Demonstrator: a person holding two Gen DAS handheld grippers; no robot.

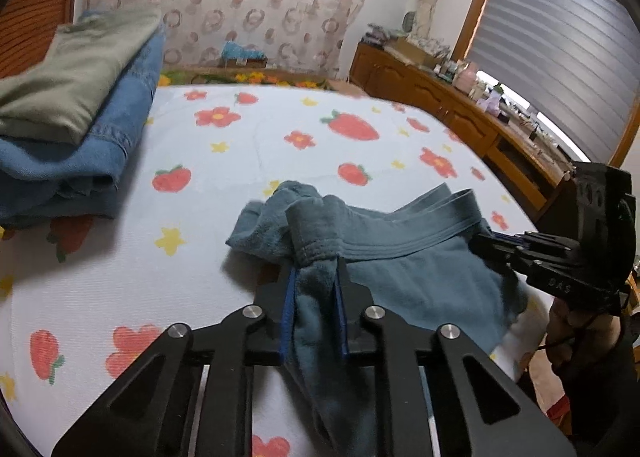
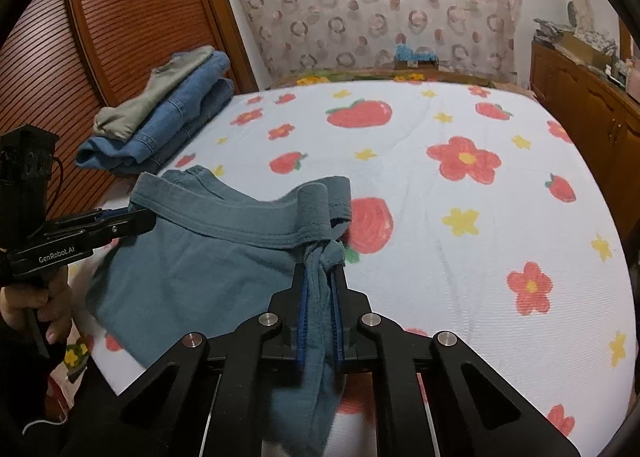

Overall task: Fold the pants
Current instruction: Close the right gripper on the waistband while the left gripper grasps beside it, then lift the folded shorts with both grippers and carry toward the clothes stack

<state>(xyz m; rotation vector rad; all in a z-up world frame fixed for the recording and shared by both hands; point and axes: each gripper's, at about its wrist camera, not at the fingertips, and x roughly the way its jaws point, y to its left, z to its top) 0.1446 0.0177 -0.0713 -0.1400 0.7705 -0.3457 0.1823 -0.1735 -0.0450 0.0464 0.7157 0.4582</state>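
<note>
Teal pants (image 1: 404, 277) lie near the front edge of the bed, waistband (image 1: 432, 217) facing away from me. My left gripper (image 1: 317, 267) is shut on a bunched corner of the pants at the waistband's left end. In the same view my right gripper (image 1: 478, 243) grips the waistband's other end from the right. The right wrist view shows the right gripper (image 2: 320, 268) shut on a twisted bunch of the pants (image 2: 192, 273) below the waistband (image 2: 240, 229). The left gripper (image 2: 149, 219) pinches the far left end there. Fabric hangs down between both pairs of blue pads.
A stack of folded blue jeans (image 2: 180, 117) with a green garment (image 1: 76, 77) on top lies at the bed's back left. The strawberry-and-flower sheet (image 2: 460, 217) covers the bed. A wooden cabinet (image 1: 440, 97) runs along the right, a louvered door (image 2: 132, 17) stands left.
</note>
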